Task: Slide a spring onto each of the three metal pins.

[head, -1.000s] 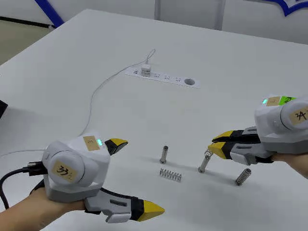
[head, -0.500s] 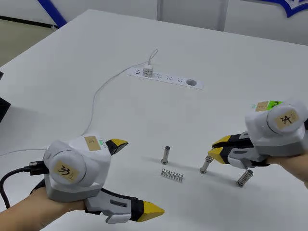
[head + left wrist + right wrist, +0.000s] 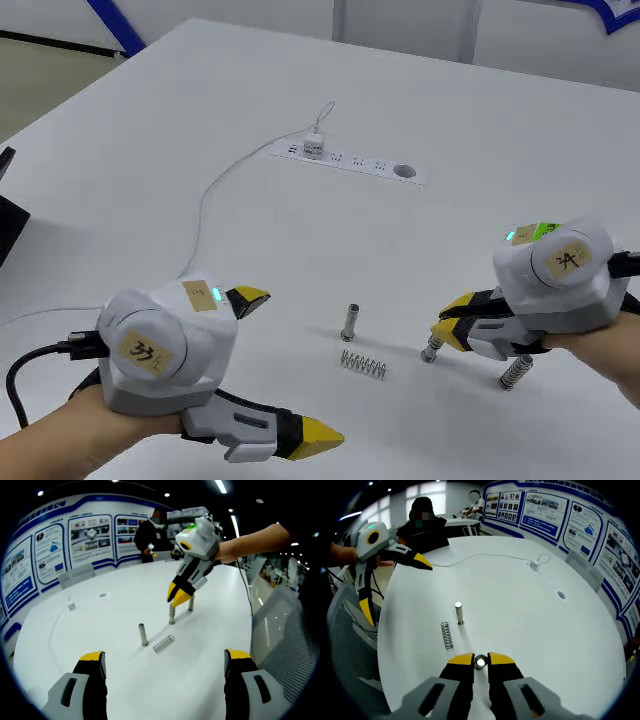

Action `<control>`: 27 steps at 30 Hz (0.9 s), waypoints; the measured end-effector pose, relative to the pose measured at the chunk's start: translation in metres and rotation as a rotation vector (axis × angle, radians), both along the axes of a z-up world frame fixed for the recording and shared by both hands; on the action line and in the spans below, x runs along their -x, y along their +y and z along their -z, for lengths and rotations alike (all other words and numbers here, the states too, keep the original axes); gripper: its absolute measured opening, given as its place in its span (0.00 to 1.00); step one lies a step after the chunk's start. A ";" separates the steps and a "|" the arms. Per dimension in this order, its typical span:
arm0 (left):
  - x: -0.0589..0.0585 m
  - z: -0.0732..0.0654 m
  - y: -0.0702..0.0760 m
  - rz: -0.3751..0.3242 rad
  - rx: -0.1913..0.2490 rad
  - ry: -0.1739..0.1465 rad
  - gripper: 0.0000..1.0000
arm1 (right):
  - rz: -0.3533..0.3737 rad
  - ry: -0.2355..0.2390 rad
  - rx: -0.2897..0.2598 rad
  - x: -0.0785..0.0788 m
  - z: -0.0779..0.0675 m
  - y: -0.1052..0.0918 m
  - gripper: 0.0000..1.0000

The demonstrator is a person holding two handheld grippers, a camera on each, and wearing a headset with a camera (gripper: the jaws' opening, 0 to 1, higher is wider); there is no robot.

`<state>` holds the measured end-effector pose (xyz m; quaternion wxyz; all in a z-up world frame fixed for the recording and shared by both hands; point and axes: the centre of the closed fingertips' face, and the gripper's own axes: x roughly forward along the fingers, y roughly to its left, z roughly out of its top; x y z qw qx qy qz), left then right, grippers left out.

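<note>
Three metal pins stand on the white table (image 3: pixel 200 120). The left pin (image 3: pixel 350 322) (image 3: pixel 459 613) (image 3: pixel 143 635) is bare, and a loose spring (image 3: pixel 363 364) (image 3: pixel 446 634) (image 3: pixel 163 643) lies flat just in front of it. My right gripper (image 3: pixel 452 322) (image 3: pixel 480 659) (image 3: pixel 180 596) is shut on a spring around the middle pin (image 3: pixel 432 348) (image 3: pixel 172 615), whose round top (image 3: pixel 480 661) shows between the yellow tips. The right pin (image 3: pixel 515 372) (image 3: pixel 190 603) wears a spring. My left gripper (image 3: pixel 285 365) (image 3: pixel 165 656) hangs open at the near left, holding nothing.
A white power strip (image 3: pixel 345 160) with a plugged adapter lies at the back of the table, and its cable (image 3: pixel 205 190) curves toward the left edge. People stand beyond the far end of the table (image 3: pixel 422 517).
My right gripper has sunk lower over the middle pin, taking the spring from the pin's top down along it. The left gripper has stayed put.
</note>
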<state>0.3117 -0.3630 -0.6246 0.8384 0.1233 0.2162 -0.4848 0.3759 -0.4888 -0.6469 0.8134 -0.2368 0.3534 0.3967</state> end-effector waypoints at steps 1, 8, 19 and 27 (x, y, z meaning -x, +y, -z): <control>0.000 0.000 0.000 0.001 -0.001 0.000 1.00 | 0.001 0.002 -0.001 0.000 0.001 0.000 0.11; -0.001 -0.001 0.002 -0.002 -0.006 -0.001 1.00 | 0.011 0.022 0.010 0.001 0.012 -0.003 0.11; -0.001 -0.001 0.001 0.002 -0.012 -0.001 1.00 | 0.013 0.037 0.018 0.002 0.020 -0.002 0.11; -0.006 -0.004 0.004 -0.011 -0.007 -0.006 1.00 | 0.008 0.034 0.019 0.002 0.021 0.000 0.11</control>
